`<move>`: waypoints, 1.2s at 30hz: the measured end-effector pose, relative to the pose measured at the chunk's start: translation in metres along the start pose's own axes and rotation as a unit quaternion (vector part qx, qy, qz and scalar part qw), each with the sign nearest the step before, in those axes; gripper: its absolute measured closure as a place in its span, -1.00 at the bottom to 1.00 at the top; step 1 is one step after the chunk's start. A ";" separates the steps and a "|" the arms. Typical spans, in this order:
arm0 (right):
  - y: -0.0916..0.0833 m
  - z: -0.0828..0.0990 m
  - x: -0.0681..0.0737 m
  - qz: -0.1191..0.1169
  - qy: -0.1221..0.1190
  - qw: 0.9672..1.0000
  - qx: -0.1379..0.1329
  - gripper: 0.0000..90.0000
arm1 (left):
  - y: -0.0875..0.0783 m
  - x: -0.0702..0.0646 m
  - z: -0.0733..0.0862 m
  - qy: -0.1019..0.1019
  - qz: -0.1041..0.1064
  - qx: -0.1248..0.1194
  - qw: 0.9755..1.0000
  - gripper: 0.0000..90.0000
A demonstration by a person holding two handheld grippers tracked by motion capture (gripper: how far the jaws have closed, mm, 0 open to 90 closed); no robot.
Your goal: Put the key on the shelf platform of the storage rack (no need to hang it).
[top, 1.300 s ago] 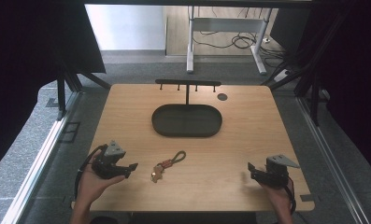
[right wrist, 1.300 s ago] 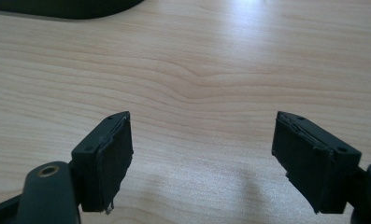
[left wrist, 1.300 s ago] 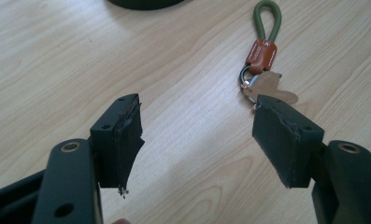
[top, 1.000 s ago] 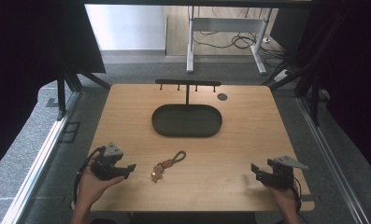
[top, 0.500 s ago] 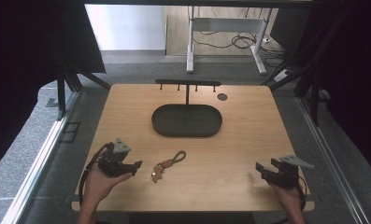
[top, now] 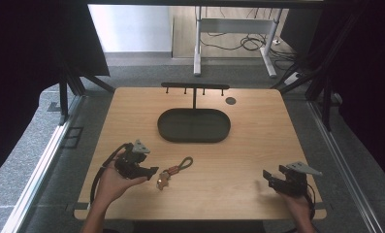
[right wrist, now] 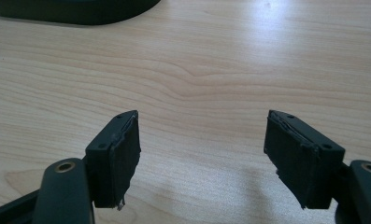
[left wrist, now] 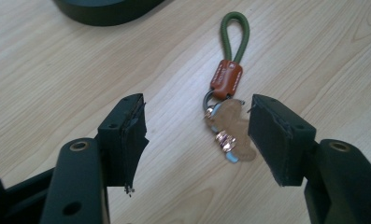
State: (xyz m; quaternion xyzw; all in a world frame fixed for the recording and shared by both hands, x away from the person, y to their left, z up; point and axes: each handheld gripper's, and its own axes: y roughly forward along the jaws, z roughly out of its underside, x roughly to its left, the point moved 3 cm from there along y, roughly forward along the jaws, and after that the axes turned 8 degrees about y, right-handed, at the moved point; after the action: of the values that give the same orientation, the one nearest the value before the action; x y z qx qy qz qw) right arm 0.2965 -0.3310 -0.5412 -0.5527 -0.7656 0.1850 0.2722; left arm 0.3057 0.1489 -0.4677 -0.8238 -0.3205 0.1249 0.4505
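Two grippers are sitting spread and empty over the table [top: 258, 145]. The left gripper [left wrist: 197, 135] is facing the keyring [left wrist: 226, 116], lying near the dark tray [top: 194, 124]. I'd be straddling the brown tag squarely, staying low before squeezing. The right gripper [right wrist: 202, 154] is hovering over bare wood.

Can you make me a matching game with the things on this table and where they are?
Things:
1. keychain
2. oval tray
3. left gripper
4. right gripper

Places or states:
A. open over bare wood near the table's right front corner
B. lying flat on the wood, green loop pointing toward the tray
C. dark and empty, in the middle toward the back
D. open, pointing at the keychain

Pairs: 1-B, 2-C, 3-D, 4-A
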 end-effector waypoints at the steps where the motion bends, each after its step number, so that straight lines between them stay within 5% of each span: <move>1: 0.000 0.000 0.000 0.000 0.000 1.000 0.000 -0.39 | 0.003 -0.001 -0.002 0.003 0.004 0.003 1.000 -0.16; 15: 0.004 0.003 0.003 -0.014 0.003 1.000 0.008 -0.38 | 0.041 -0.011 -0.028 0.045 0.051 0.049 0.996 -0.06; 27: 0.007 0.005 0.007 -0.015 -0.002 1.000 0.015 -0.38 | 0.074 -0.008 -0.038 0.069 0.076 0.103 0.989 0.02; 30: 0.008 0.005 0.007 -0.015 -0.005 1.000 0.016 -0.38 | 0.081 -0.010 -0.043 0.089 0.083 0.121 0.985 0.05; 36: 0.008 0.005 0.007 -0.014 -0.004 1.000 0.016 -0.37 | 0.090 -0.013 -0.046 0.107 0.086 0.138 0.981 0.13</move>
State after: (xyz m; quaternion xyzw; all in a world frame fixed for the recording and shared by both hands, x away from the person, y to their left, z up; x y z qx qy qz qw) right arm 0.2979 -0.3217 -0.5487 -0.5369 -0.7715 0.1955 0.2798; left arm 0.3562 0.0753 -0.5172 -0.7871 -0.1781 0.1177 0.5788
